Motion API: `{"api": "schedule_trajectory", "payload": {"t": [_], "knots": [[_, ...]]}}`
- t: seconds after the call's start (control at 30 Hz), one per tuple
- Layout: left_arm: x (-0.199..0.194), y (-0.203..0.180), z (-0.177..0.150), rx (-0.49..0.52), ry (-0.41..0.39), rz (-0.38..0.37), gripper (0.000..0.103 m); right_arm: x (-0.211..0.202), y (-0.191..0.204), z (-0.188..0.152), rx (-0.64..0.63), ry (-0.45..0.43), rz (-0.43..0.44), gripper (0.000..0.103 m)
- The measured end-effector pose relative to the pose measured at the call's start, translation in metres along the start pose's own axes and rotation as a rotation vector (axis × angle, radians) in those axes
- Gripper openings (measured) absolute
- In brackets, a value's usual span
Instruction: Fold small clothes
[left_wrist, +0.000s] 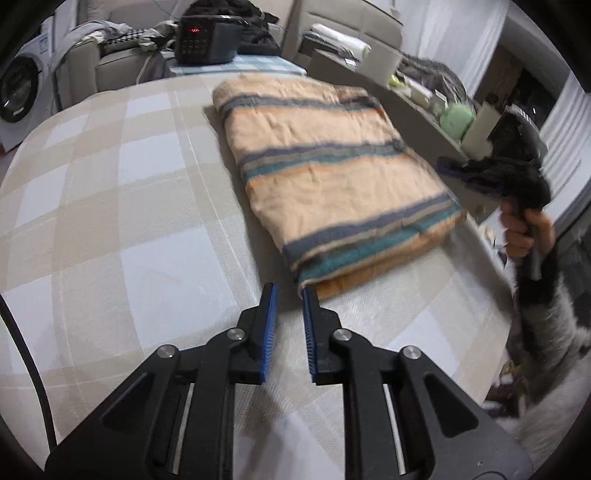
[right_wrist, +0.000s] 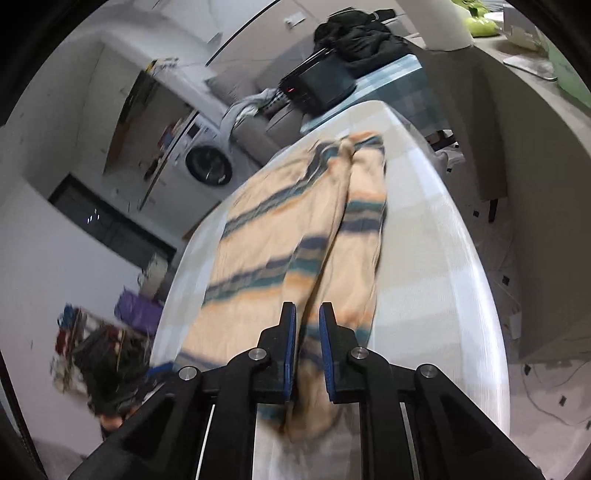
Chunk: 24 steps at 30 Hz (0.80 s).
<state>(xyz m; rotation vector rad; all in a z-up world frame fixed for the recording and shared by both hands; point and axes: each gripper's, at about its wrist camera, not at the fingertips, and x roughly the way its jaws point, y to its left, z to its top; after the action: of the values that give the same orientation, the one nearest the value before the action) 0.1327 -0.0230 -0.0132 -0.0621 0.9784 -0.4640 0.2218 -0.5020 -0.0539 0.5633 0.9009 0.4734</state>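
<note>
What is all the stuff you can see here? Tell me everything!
towel: one, peach with blue and teal stripes, folded on the table
table: one, beige and white checks, under the towel
black box: one, red lights, behind the table
washer: one, white, far side of the room
dark clothes: one pile, black, behind the box
left tongs: black with blue pads, slightly open, empty, by the towel's corner
right tongs: same colours, slightly open, over the towel

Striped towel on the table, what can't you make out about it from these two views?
- Left wrist view: the striped towel hides its underside and inner layers beneath its own fold.
- Right wrist view: motion blur smears its near end; the right gripper covers the near edge.
</note>
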Motion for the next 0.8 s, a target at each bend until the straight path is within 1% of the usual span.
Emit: {"api": "schedule_trajectory", "payload": {"t": [0.07, 0.1, 0.13, 0.17, 0.23, 0.27, 0.33, 0.37, 0.4, 0.43, 0.5, 0.57, 0.63, 0.67, 0.7, 0.73, 0.77, 0.8], "knots": [[-0.001, -0.005, 0.013, -0.034, -0.041, 0.019, 0.039, 0.015, -0.012, 0.014, 0.051, -0.008, -0.007, 0.016], [0.000, -0.008, 0.020, -0.053, -0.056, 0.006, 0.043, 0.023, -0.016, 0.019, 0.069, -0.001, -0.008, 0.018], [0.004, -0.011, 0.027, -0.068, -0.064, -0.016, 0.052, 0.032, -0.022, 0.023, 0.104, 0.015, -0.001, 0.018], [0.010, -0.016, 0.036, -0.086, -0.067, -0.052, 0.060, 0.038, -0.027, 0.029, 0.132, 0.035, 0.026, 0.018], [0.023, -0.026, 0.051, -0.100, -0.060, -0.094, 0.065, 0.046, -0.029, 0.032, 0.170, 0.056, 0.085, 0.019], [0.030, -0.031, 0.057, -0.101, -0.055, -0.104, 0.067, 0.045, -0.027, 0.033, 0.161, 0.047, 0.091, 0.022], [0.050, -0.048, 0.072, -0.080, -0.030, -0.126, 0.071, 0.041, -0.021, 0.032, 0.149, 0.026, 0.119, 0.032], [0.061, -0.057, 0.078, -0.066, -0.017, -0.134, 0.074, 0.039, -0.020, 0.032, 0.158, 0.027, 0.137, 0.041], [0.067, -0.063, 0.082, -0.057, -0.009, -0.136, 0.076, 0.037, -0.020, 0.031, 0.162, 0.025, 0.144, 0.043], [0.078, -0.074, 0.086, -0.037, 0.002, -0.140, 0.081, 0.037, -0.018, 0.031, 0.154, 0.025, 0.147, 0.043], [0.094, -0.092, 0.090, 0.010, 0.016, -0.151, 0.085, 0.041, -0.015, 0.034, 0.132, 0.041, 0.122, 0.043], [0.105, -0.105, 0.089, 0.052, 0.026, -0.118, 0.092, 0.049, -0.016, 0.037, 0.138, 0.063, 0.131, 0.043], [0.113, -0.115, 0.086, 0.097, 0.038, -0.084, 0.094, 0.050, -0.018, 0.039, 0.137, 0.062, 0.137, 0.043], [0.115, -0.116, 0.083, 0.111, 0.041, -0.073, 0.094, 0.053, -0.017, 0.044, 0.134, 0.055, 0.148, 0.041], [0.117, -0.118, 0.081, 0.130, 0.039, -0.061, 0.094, 0.055, -0.017, 0.047, 0.133, 0.044, 0.159, 0.033], [0.117, -0.119, 0.079, 0.147, 0.035, -0.055, 0.094, 0.056, -0.018, 0.048, 0.129, 0.045, 0.158, 0.030], [0.118, -0.122, 0.077, 0.163, 0.032, -0.049, 0.094, 0.058, -0.017, 0.050, 0.125, 0.049, 0.164, 0.027], [0.117, -0.122, 0.076, 0.167, 0.031, -0.048, 0.094, 0.059, -0.017, 0.051, 0.134, 0.054, 0.195, 0.026]]}}
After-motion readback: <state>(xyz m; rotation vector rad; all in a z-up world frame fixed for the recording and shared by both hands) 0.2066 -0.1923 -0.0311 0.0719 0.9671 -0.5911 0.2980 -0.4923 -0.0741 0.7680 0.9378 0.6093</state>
